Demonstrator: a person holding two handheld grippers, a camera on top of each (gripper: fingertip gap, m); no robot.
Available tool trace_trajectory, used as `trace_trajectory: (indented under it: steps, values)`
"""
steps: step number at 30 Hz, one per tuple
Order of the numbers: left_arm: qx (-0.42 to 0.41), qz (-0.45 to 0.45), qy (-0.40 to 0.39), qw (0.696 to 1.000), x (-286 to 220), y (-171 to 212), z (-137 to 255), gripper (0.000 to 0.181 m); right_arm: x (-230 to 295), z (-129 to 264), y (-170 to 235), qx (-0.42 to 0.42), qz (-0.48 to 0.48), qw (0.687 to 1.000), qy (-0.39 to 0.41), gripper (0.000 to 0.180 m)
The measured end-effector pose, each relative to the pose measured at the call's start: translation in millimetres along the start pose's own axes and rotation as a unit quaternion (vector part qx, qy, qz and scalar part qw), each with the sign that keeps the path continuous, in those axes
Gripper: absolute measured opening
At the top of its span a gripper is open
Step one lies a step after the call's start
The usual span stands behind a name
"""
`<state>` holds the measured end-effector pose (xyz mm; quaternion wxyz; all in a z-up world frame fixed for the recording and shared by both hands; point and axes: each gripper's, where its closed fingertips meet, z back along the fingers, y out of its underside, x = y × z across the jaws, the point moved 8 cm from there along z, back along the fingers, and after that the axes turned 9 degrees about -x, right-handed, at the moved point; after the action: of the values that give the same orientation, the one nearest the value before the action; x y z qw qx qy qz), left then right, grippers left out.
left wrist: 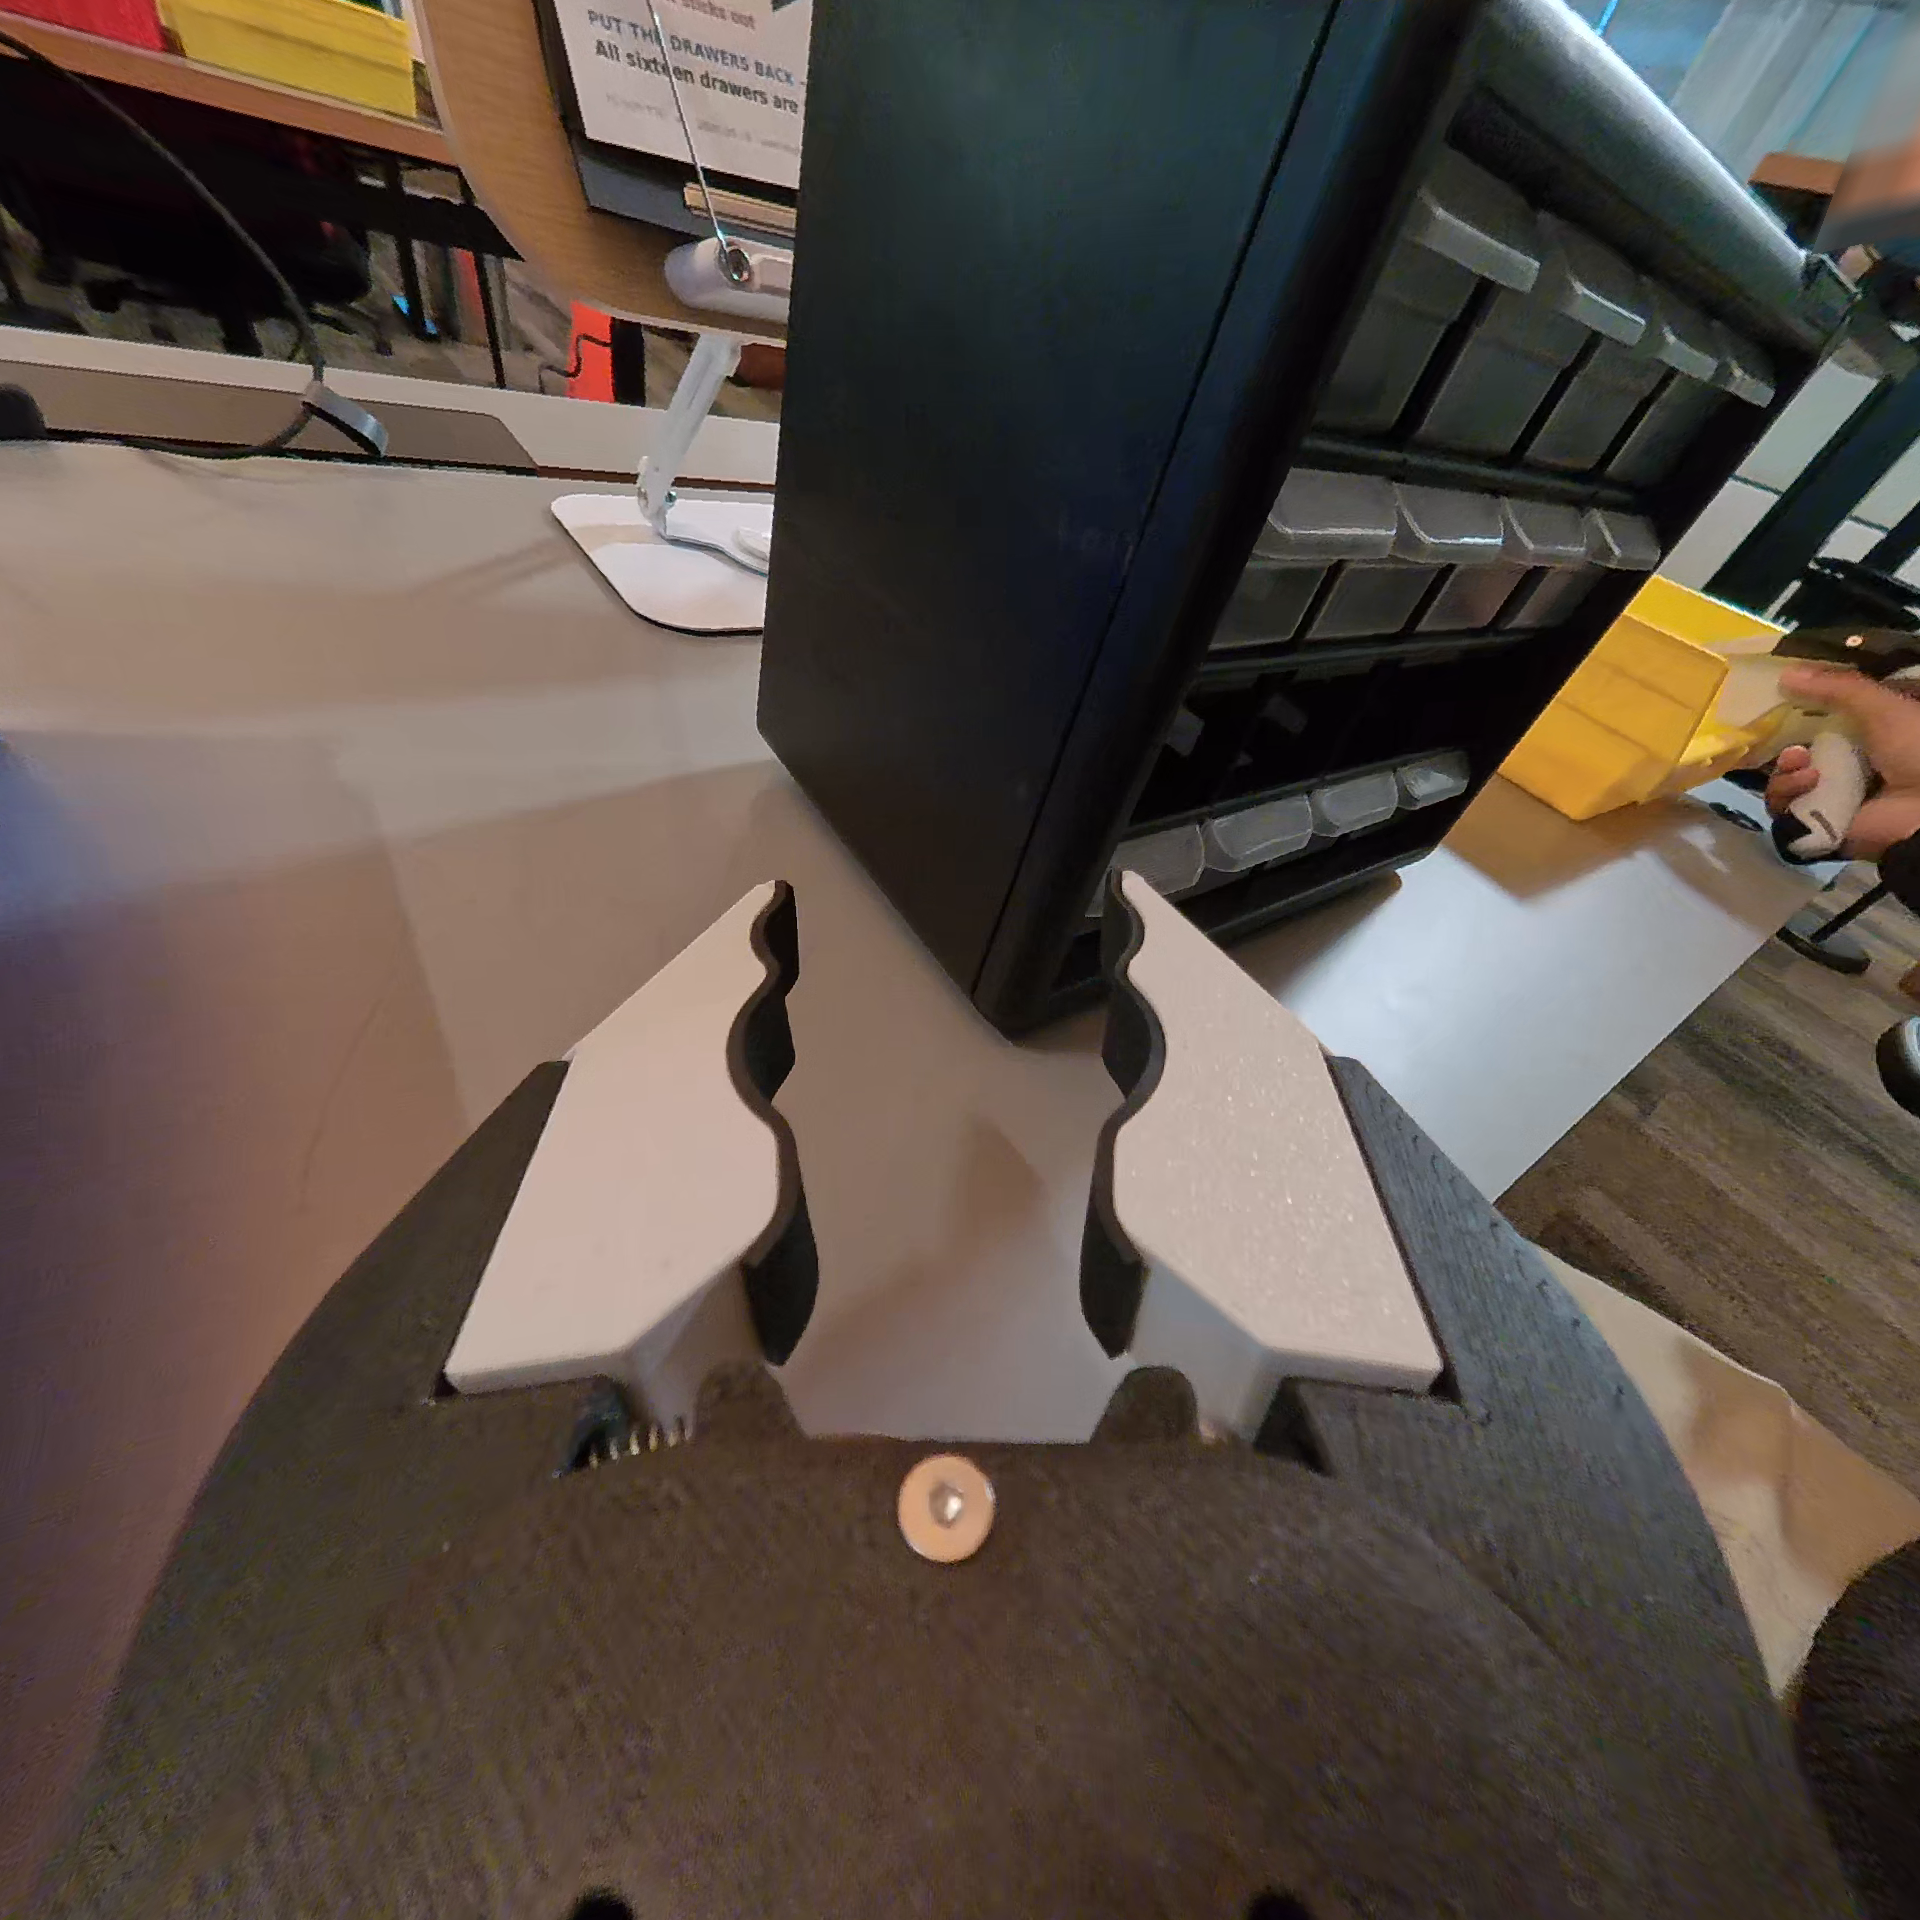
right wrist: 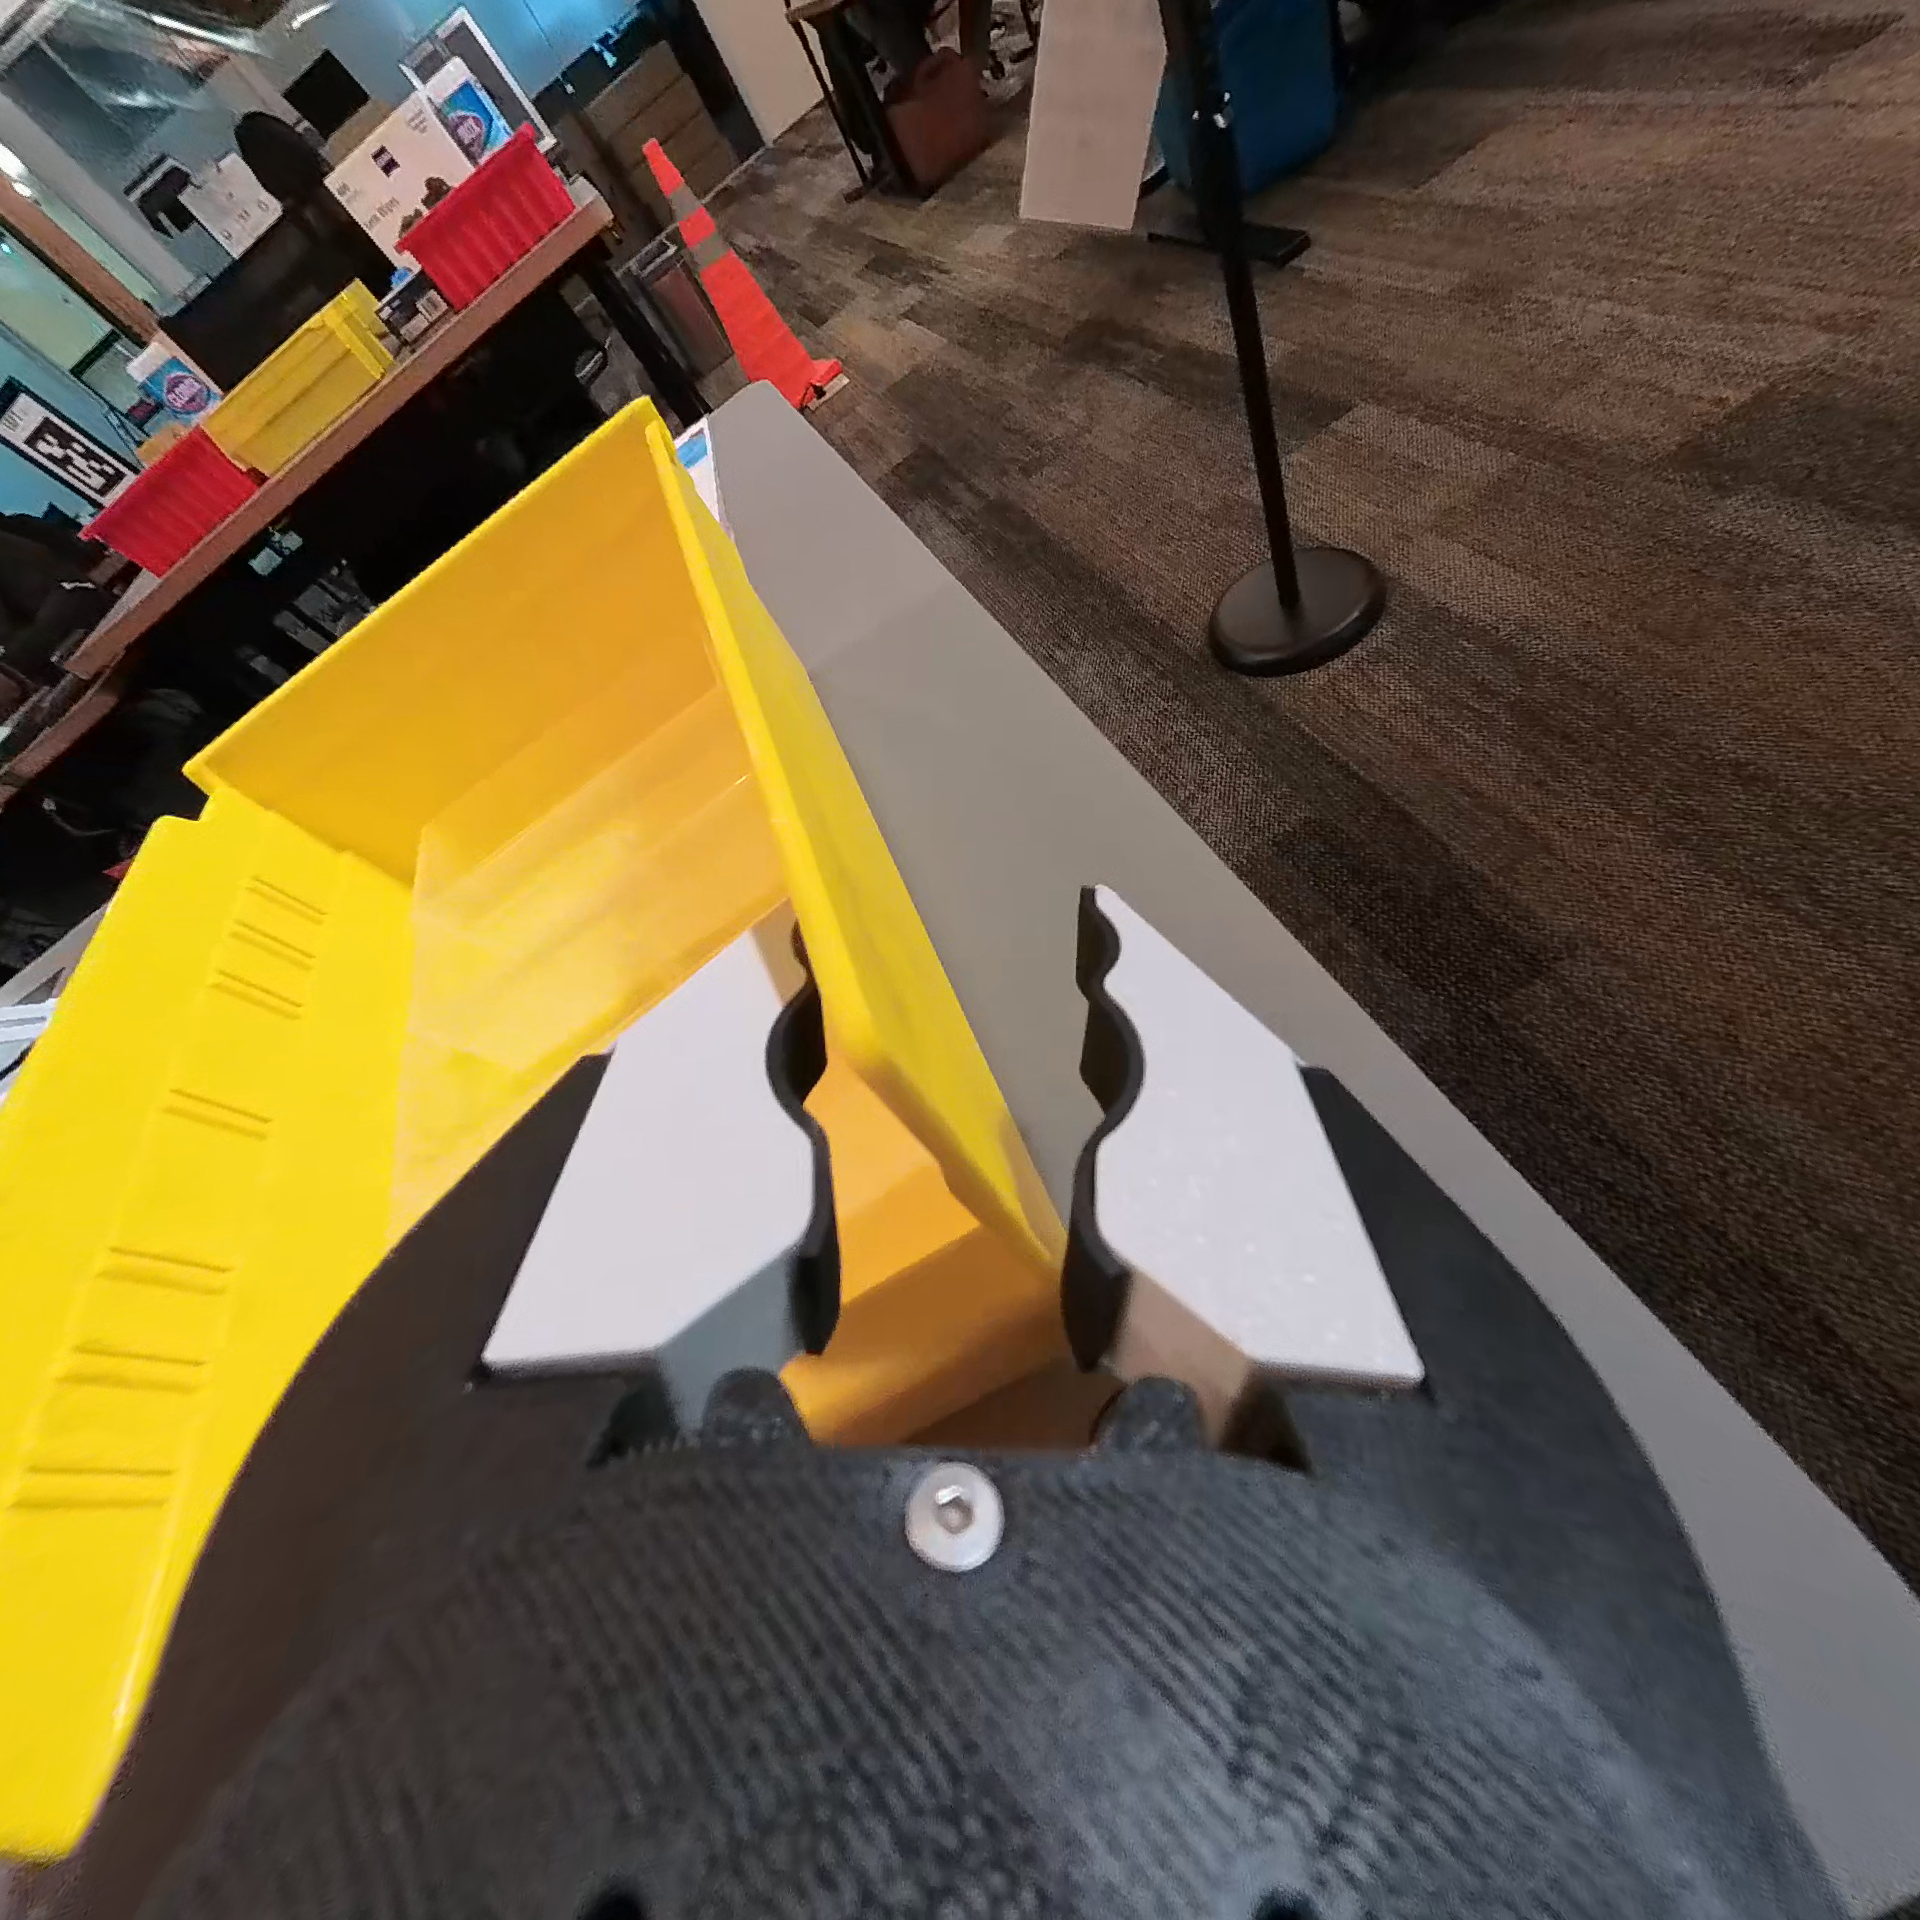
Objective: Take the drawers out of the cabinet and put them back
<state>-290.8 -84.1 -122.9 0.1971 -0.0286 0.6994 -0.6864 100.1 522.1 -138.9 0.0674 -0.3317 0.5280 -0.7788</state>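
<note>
Left wrist view: the black cabinet (left wrist: 997, 499) stands on the grey table (left wrist: 312, 790), clear drawers (left wrist: 1340, 520) in its rows. The yellow bin (right wrist: 488, 748) sits off the cabinet's front, to the right. Left gripper (left wrist: 951, 894) gapes wide, empty, near its corner. Right gripper (right wrist: 940, 914), jaws wide, straddles the bin's wall.

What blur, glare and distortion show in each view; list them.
Left wrist view: wide-angle bending leans the black cabinet; soft glare on the grey table; far hand slightly blurred. Right wrist view: yellow bin sharp, gripper's own body smeared at bottom.
</note>
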Motion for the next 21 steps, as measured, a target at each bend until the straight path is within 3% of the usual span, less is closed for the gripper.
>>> trace_trajectory:
  steps: [8,10,13,21]
  values:
    - [0.000,-0.004,0.004,1.000,-3,-1,-4,0.056,4,4,4,0.014,-0.032,0.997,-0.070,0.034]
    - [0.000,-0.005,0.007,1.000,-4,-1,-6,0.055,12,8,2,0.003,-0.007,0.995,-0.104,0.009]
    - [0.001,-0.008,0.012,1.000,-6,-1,-10,0.055,23,12,3,0.004,0.022,0.996,-0.090,0.006]
    - [-0.002,-0.011,0.020,1.000,-7,-2,-20,0.055,29,30,2,-0.001,-0.016,0.995,-0.097,0.008]
